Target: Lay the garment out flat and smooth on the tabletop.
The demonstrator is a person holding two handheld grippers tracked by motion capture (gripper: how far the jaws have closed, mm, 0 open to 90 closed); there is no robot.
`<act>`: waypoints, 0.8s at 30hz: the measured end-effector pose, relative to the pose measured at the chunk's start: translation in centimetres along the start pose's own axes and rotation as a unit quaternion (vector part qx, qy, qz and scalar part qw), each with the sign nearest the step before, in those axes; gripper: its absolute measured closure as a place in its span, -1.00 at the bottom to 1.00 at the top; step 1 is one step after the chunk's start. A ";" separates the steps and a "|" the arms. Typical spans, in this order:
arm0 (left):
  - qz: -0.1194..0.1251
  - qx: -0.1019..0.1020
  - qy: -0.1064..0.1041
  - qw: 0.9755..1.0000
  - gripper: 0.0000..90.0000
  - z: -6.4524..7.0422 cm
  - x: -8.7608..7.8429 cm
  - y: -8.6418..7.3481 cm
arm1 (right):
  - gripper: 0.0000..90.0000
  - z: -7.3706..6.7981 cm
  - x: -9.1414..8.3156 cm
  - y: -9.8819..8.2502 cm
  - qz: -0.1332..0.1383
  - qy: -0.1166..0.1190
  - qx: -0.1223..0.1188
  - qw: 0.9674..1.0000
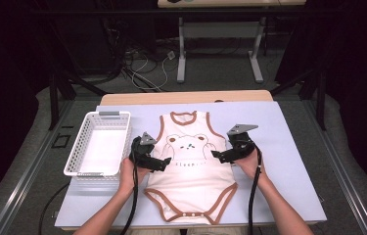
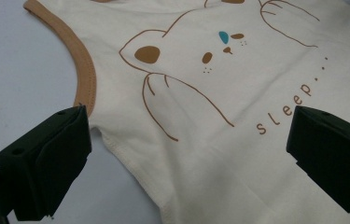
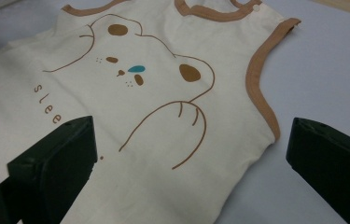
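The bodysuit lies flat on the worktop beside the basket — both grippers, left and right, fingers released, should pinch its 2 side edges evenly — avoiding a skewed fold.

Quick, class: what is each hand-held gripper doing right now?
Left hand-held gripper: open, over the baby bodysuit, holding nothing.
Right hand-held gripper: open, holding nothing.

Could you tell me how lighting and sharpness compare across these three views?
High view: table evenly lit, surroundings dark, bodysuit slightly soft. Left gripper view: print crisp, near jaws blurred. Right gripper view: the same, with soft shadow under the jaws.
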State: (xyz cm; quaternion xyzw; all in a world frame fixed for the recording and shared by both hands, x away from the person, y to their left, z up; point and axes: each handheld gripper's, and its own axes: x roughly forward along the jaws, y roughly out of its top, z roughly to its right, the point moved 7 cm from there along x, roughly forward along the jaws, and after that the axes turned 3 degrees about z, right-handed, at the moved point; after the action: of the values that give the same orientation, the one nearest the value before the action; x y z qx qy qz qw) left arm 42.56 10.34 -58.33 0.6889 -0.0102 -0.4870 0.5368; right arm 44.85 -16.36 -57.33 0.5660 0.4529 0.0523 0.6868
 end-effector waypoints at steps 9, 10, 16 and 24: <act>0.001 -0.014 0.002 1.000 -1.00 -1.0 0.6 0.5 | -0.93 1.1 0.8 0.3 -0.002 -0.006 0.012 1.000; 0.003 -0.018 0.004 1.000 -1.00 -1.1 0.7 0.6 | -0.92 1.2 0.9 0.2 -0.004 -0.008 0.012 1.000; 0.001 -0.029 0.014 0.999 -0.99 -1.6 1.3 0.5 | -0.87 1.9 1.2 -0.1 -0.012 -0.012 0.014 1.000; 0.001 -0.051 0.017 0.999 -0.93 -2.8 1.8 1.2 | -0.73 3.7 1.5 0.2 -0.007 -0.027 0.043 0.999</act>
State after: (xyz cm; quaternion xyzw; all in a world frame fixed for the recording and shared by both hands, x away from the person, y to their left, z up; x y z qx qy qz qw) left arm 46.05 10.90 -58.79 0.6686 0.0235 -0.4749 0.5718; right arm 48.33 -18.16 -58.23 0.5933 0.4395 0.0128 0.6743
